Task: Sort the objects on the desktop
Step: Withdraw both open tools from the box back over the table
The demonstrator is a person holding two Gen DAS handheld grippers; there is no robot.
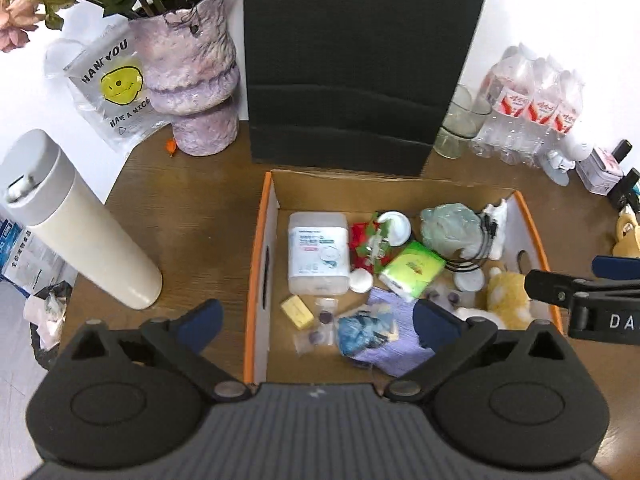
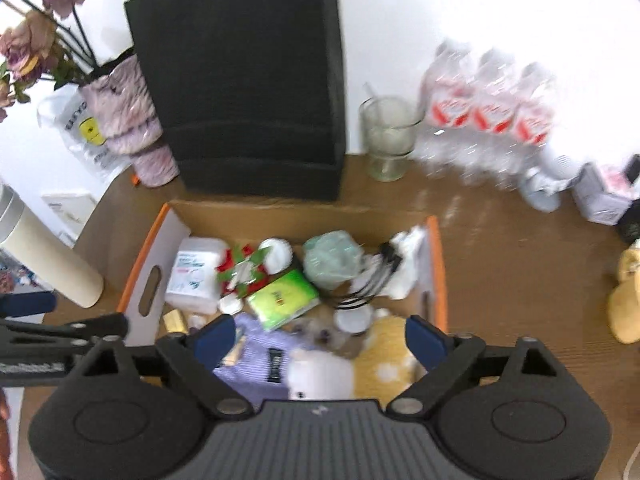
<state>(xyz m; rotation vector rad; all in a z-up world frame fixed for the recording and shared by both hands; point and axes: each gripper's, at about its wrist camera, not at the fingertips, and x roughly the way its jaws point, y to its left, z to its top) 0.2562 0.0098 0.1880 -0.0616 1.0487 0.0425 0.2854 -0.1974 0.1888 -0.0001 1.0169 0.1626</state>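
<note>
An open cardboard box (image 1: 262, 264) with orange edges sits on the wooden desk and shows in both views, also in the right wrist view (image 2: 148, 280). It holds a white wipes pack (image 1: 318, 256), a green tissue pack (image 1: 412, 270), a purple cloth (image 1: 394, 344), a yellow plush toy (image 1: 506, 294), black cables (image 1: 476, 248) and small items. My left gripper (image 1: 316, 322) is open and empty above the box's near edge. My right gripper (image 2: 320, 340) is open and empty over the plush toy (image 2: 384, 360) and the cloth (image 2: 256, 360).
A cream thermos (image 1: 76, 224) lies left of the box. A purple vase (image 1: 192, 76), a black bag (image 1: 360, 64), a glass (image 1: 460, 124) and packed water bottles (image 1: 532, 104) line the back. A yellow toy (image 2: 628, 304) sits at the right.
</note>
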